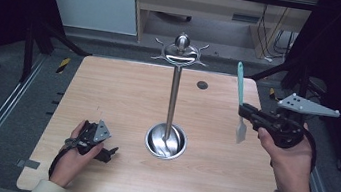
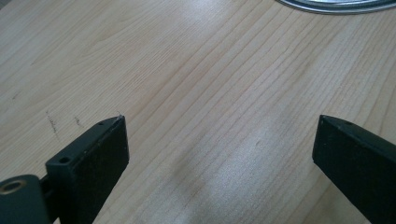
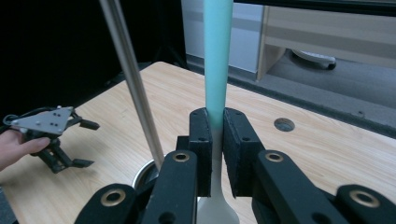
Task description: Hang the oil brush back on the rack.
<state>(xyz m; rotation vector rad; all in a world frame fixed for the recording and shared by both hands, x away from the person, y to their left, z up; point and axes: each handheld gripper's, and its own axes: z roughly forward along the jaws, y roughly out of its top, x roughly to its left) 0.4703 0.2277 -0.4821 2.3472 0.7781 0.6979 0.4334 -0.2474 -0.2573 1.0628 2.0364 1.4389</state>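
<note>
A spatula with a teal handle and a whitish blade stands nearly upright above the table's right side, handle up. My right gripper is shut on its handle just above the blade; in the right gripper view the pads squeeze the spatula between them. A steel utensil stand with a round base and hooked top rises at the table's middle, left of the spatula; its pole shows in the right gripper view. My left gripper rests on the table at front left, open, nothing between its fingers.
The wooden table has a small dark round hole near its back right. The stand's base rim lies just beyond my left gripper. Dark frame bars and floor surround the table; a desk stands behind.
</note>
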